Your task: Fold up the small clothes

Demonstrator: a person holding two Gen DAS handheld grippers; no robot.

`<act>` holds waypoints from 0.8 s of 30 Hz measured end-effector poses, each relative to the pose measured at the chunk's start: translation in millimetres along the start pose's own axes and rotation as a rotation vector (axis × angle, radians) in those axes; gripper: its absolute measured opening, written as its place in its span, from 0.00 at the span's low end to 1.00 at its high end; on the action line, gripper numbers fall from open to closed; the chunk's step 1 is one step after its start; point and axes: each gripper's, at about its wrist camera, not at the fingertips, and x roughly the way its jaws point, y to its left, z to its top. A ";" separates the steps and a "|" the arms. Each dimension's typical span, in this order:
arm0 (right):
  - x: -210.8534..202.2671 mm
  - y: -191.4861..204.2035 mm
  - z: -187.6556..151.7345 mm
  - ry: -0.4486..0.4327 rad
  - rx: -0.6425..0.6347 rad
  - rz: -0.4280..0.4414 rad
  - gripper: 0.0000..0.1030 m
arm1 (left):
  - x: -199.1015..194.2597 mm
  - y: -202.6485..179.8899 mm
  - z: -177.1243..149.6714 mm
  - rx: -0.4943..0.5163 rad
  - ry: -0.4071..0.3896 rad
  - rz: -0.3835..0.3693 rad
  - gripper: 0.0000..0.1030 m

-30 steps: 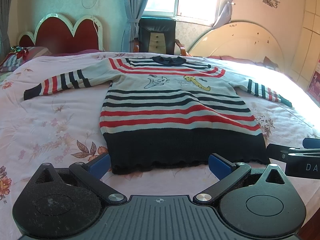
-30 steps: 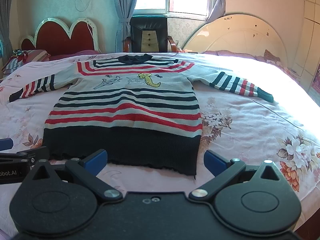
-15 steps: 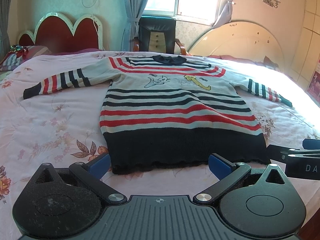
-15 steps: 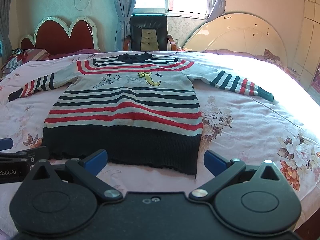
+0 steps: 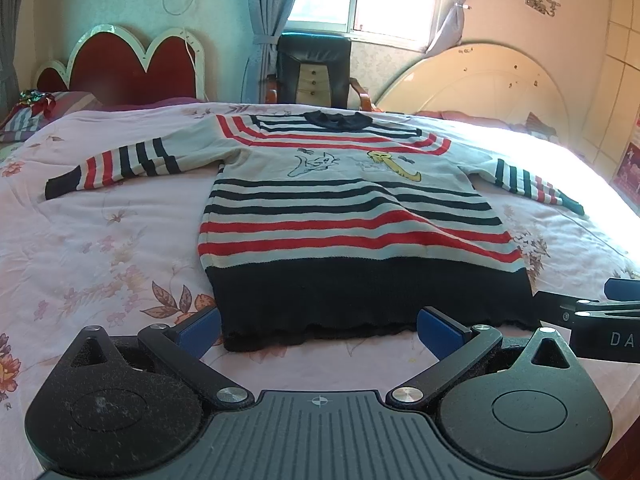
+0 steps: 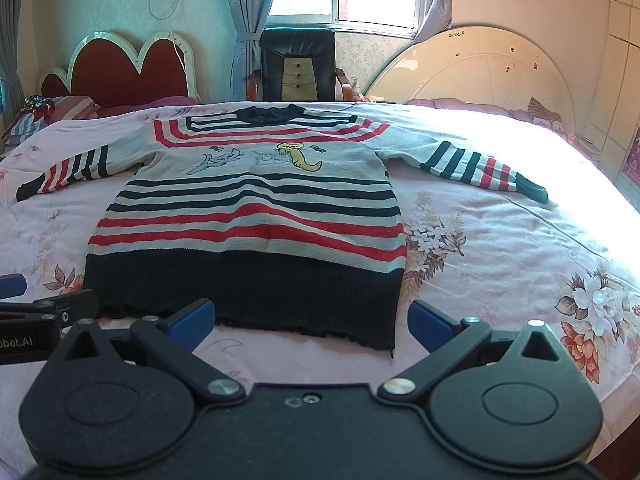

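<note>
Both grippers hover low over the near edge of the bed (image 5: pixel 100 240), side by side, fingers spread wide and holding nothing. From its own camera the left gripper (image 5: pixel 320 326) frames the middle of the hem; the right gripper (image 6: pixel 312 320) sits over the hem's right corner, and each shows at the edge of the other's view.

Just ahead of them the sweater (image 5: pixel 352 216) lies flat and face up on the floral bedspread, its dark hem band nearest, collar at the far end and both striped sleeves stretched out to the sides. Nothing lies on it, and no part is folded over. The blue fingertips (image 5: pixel 200 330) stand just short of the hem, not touching it.

Beyond the sweater, a black chair (image 6: pixel 298 66) stands against the window wall between blue curtains (image 6: pixel 250 12). To its left is a red scalloped headboard (image 6: pixel 120 68) with a striped pillow (image 6: pixel 28 124) below it; to its right, a cream round headboard (image 6: pixel 476 68). Strong sunlight washes out the bedspread's far right side.
</note>
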 end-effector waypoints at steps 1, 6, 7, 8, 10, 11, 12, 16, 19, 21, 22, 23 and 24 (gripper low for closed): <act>0.0 0.1 0.1 0.001 0.000 0.000 0.99 | 0.0 -0.1 0.0 0.000 0.001 0.000 1.00; 0.5 0.8 0.1 0.002 -0.001 0.000 0.99 | -0.2 -0.2 0.0 0.000 0.001 0.001 1.00; 0.9 1.0 0.0 0.003 -0.001 0.001 0.99 | -0.3 -0.2 0.0 0.000 0.002 0.001 1.00; 0.8 1.1 0.0 0.003 -0.002 0.001 0.99 | -0.4 -0.1 0.0 0.001 0.001 0.001 1.00; 0.9 2.2 -0.1 0.001 -0.005 0.002 0.99 | -0.4 0.1 0.0 0.000 0.001 0.001 1.00; 1.0 2.4 -0.1 0.001 -0.006 0.002 0.99 | -0.4 0.1 0.1 0.000 0.000 0.000 1.00; 1.2 2.5 -0.1 0.002 -0.005 0.002 0.99 | -0.6 0.0 0.2 0.000 0.000 0.000 1.00; 0.8 3.4 0.1 0.000 -0.008 0.003 0.99 | -0.7 0.5 0.0 0.002 -0.002 0.000 1.00; 0.8 2.8 0.5 0.000 -0.007 0.004 0.99 | -0.6 0.5 0.1 0.002 -0.001 0.000 1.00; 0.9 2.7 0.5 0.001 -0.007 0.004 0.99 | -0.7 0.3 0.3 0.001 -0.002 0.001 1.00; 1.0 2.8 0.6 0.000 -0.007 0.004 0.99 | -0.5 0.3 0.3 0.002 -0.001 0.002 1.00; 1.1 2.7 0.5 0.001 -0.008 0.004 0.99 | -0.7 0.5 0.2 0.002 -0.001 0.001 1.00; 1.2 2.7 0.4 0.002 -0.008 0.005 0.99 | -0.8 0.6 0.2 0.001 -0.001 0.000 1.00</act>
